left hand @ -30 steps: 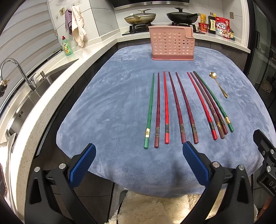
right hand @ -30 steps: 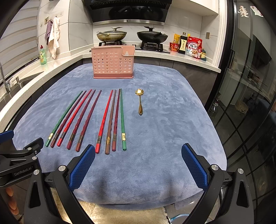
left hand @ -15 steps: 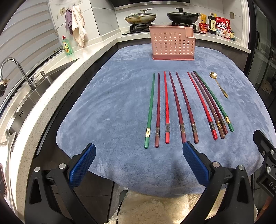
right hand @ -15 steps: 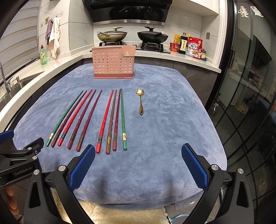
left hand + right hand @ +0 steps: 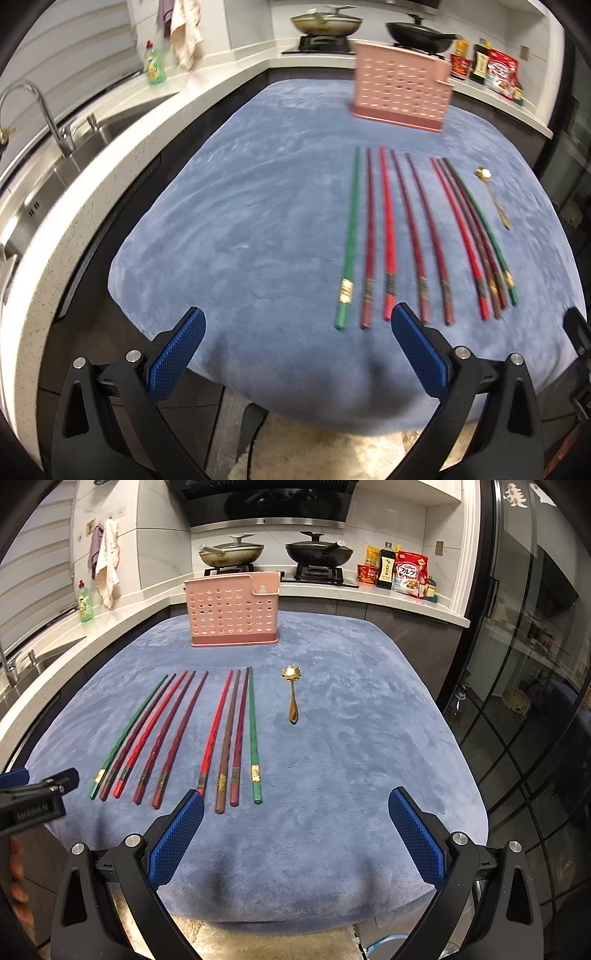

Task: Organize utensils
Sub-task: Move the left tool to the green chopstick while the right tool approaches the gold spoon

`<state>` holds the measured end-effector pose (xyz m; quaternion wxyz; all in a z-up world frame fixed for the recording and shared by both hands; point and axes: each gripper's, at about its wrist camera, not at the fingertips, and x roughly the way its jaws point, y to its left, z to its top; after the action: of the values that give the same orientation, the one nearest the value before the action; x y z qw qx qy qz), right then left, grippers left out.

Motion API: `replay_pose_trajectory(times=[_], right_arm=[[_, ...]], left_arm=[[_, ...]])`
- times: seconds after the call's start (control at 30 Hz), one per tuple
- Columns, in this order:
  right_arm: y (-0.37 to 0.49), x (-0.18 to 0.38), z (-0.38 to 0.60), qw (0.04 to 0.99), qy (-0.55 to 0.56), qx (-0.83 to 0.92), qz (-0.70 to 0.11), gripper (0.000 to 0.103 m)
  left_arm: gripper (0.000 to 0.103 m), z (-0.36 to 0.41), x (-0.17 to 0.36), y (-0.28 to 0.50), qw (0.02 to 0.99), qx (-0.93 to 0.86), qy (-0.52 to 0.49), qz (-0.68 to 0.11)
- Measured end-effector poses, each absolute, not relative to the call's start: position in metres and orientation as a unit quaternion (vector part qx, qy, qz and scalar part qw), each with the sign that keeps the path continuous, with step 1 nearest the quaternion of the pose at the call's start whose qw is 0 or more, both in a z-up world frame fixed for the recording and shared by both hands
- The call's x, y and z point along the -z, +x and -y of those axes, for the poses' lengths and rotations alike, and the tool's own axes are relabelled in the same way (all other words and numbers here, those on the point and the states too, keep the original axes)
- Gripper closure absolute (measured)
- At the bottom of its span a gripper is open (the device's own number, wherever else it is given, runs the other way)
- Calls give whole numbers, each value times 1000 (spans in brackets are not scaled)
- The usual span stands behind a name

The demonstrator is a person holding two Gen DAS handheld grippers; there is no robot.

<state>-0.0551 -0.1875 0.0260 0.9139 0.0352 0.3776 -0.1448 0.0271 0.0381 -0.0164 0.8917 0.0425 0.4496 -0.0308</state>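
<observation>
While both the left gripper (image 5: 295,350) and right gripper (image 5: 295,830) hover spread and empty, nine chopsticks (image 5: 225,734) and a gold spoon (image 5: 293,698) lie before the pink holder (image 5: 232,609); tightly packed sticks risk a double grab.

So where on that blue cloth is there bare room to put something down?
Bare cloth lies left of the chopsticks toward the sink, right of the gold spoon, and between the chopsticks and the pink holder. The row of chopsticks is crowded.
</observation>
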Motion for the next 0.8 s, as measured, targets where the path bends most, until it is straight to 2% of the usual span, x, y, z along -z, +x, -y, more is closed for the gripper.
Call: replay_pose_trajectory(times=[0.2, 0.4, 0.57, 0.67, 0.8], right_arm=[[-41, -20, 198, 911, 45, 149, -382, 7], [-26, -14, 202, 908, 43, 150, -388, 7], [-12, -9, 205, 907, 42, 146, -392, 7], [-4, -8, 207, 907, 42, 141, -394, 7], [13, -6, 214, 909, 40, 138, -390, 12]], left_arm=[[10, -41, 31, 48, 885, 39, 33, -462], [26, -36, 48, 63, 874, 49, 46, -481], [32, -33, 55, 65, 870, 65, 50, -486], [42, -33, 54, 66, 871, 70, 48, -484], [73, -36, 51, 74, 873, 66, 37, -483]])
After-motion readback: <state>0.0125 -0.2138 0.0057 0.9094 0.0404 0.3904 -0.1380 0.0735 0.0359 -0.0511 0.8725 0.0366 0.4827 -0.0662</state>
